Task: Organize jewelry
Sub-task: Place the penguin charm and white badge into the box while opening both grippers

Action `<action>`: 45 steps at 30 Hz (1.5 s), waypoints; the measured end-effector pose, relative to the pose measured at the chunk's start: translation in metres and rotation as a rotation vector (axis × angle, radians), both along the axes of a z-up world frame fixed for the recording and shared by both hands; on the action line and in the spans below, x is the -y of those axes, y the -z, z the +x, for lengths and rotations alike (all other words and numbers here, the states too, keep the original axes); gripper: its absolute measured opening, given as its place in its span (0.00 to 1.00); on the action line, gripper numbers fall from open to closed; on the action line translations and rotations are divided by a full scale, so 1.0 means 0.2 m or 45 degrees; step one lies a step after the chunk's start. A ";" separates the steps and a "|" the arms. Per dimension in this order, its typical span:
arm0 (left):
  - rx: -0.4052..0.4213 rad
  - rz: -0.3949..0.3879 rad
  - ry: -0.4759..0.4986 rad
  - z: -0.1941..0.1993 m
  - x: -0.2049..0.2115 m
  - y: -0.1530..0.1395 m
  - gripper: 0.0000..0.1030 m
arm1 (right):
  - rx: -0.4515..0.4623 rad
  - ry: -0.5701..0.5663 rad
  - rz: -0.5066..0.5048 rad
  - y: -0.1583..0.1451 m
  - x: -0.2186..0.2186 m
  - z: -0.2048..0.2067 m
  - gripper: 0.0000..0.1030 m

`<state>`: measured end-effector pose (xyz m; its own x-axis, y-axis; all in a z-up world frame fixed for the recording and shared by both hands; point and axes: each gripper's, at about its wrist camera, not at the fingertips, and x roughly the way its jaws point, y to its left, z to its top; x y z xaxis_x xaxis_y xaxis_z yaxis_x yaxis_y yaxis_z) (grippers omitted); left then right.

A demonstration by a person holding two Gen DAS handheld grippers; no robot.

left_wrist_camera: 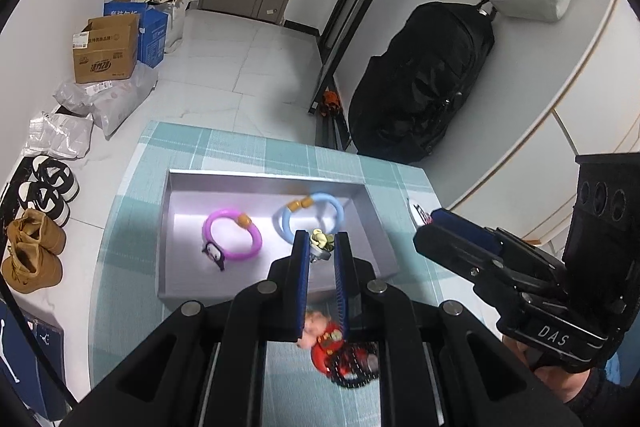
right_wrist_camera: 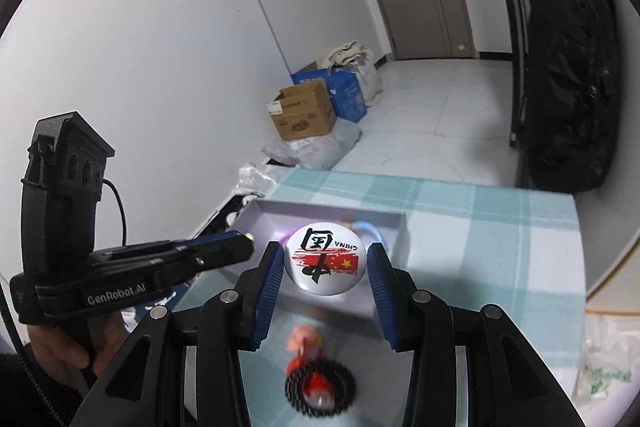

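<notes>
Grey tray (left_wrist_camera: 176,227) on the desk already holds two bracelets, and both loads hover above it: the left gripper (left_wrist_camera: 321,243) pinching a small charm (left_wrist_camera: 322,241), the right gripper (right_wrist_camera: 326,263) clamping a round badge (right_wrist_camera: 325,261), next needing lowering and release.

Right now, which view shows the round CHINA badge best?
The right wrist view: the badge faces the camera, print readable, between the right claw fingers. The left wrist view shows only its edge.
</notes>
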<state>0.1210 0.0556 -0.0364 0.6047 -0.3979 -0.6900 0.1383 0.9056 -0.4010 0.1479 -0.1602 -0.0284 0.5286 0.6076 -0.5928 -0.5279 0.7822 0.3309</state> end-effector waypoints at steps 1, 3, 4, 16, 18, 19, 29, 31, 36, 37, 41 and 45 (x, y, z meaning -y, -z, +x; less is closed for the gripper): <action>-0.009 -0.005 -0.001 0.01 0.00 0.01 0.07 | 0.001 -0.007 0.004 0.00 -0.01 0.02 0.40; -0.019 0.001 -0.010 0.05 -0.01 0.02 0.07 | 0.009 -0.017 0.002 -0.01 -0.03 0.06 0.40; -0.018 0.002 -0.011 0.07 -0.01 0.02 0.07 | 0.011 -0.024 0.002 -0.01 -0.04 0.08 0.40; -0.084 0.000 0.002 0.19 -0.01 0.08 0.07 | -0.059 -0.066 0.016 0.08 -0.08 0.23 0.40; -0.093 0.009 0.008 0.20 0.00 0.09 0.07 | -0.070 -0.068 0.016 0.09 -0.08 0.24 0.40; -0.097 0.014 0.007 0.21 0.00 0.09 0.07 | -0.079 -0.074 0.020 0.11 -0.08 0.25 0.40; -0.202 -0.096 -0.025 0.30 -0.03 0.18 0.08 | -0.124 -0.087 0.004 0.17 -0.08 0.30 0.42; -0.224 -0.100 -0.037 0.30 -0.03 0.19 0.19 | -0.107 -0.090 -0.008 0.16 -0.08 0.29 0.53; -0.180 -0.108 -0.035 0.25 -0.04 0.16 0.39 | -0.075 -0.080 0.037 0.12 -0.02 0.27 0.58; -0.172 -0.107 -0.037 0.24 -0.05 0.15 0.39 | -0.056 -0.067 0.042 0.11 0.00 0.26 0.59; -0.141 -0.066 -0.034 0.19 -0.03 0.13 0.40 | -0.026 -0.004 0.086 0.07 0.07 0.22 0.69; -0.112 -0.024 -0.034 0.13 -0.02 0.11 0.41 | 0.009 0.047 0.097 0.04 0.12 0.17 0.72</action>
